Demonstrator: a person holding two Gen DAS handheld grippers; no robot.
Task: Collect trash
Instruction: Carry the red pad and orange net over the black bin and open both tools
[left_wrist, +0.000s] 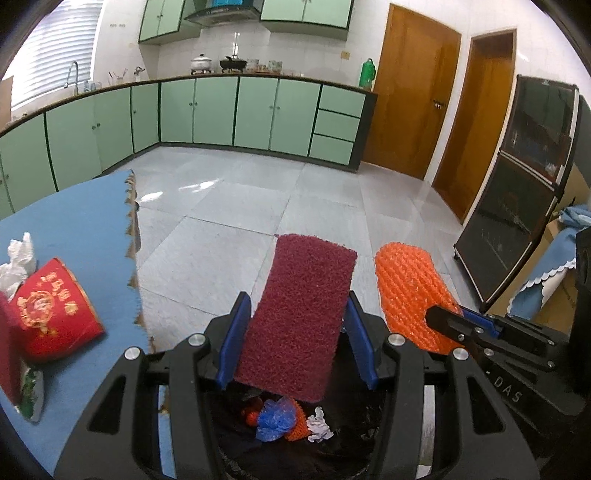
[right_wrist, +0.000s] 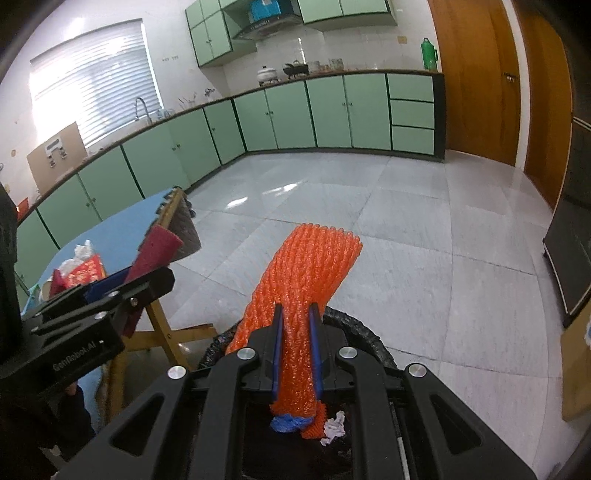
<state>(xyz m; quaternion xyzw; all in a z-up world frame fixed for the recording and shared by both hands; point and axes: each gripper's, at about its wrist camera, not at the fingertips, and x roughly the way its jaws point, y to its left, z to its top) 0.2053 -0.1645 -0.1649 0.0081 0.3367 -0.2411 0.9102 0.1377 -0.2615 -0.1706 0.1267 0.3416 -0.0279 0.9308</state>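
Observation:
My left gripper (left_wrist: 295, 299) is shut on a maroon scouring pad (left_wrist: 301, 314) and holds it above the black-lined trash bin (left_wrist: 347, 439). My right gripper (right_wrist: 296, 310) is shut on an orange foam net sleeve (right_wrist: 306, 269), also over the bin (right_wrist: 369, 339). The net sleeve also shows in the left wrist view (left_wrist: 410, 291), right of the pad. The pad and the left gripper also show at the left of the right wrist view (right_wrist: 155, 254). In the bin lie a blue wad (left_wrist: 273, 421), an orange net piece and white crumpled paper (left_wrist: 319, 428).
A blue-topped table (left_wrist: 81, 229) at the left holds a red paper cup (left_wrist: 55, 314), crumpled white tissue (left_wrist: 18, 262) and a green wrapper (left_wrist: 31, 397). Green kitchen cabinets (left_wrist: 236, 110) line the far wall. A dark glass cabinet (left_wrist: 517, 206) stands at the right. Grey tiled floor lies between.

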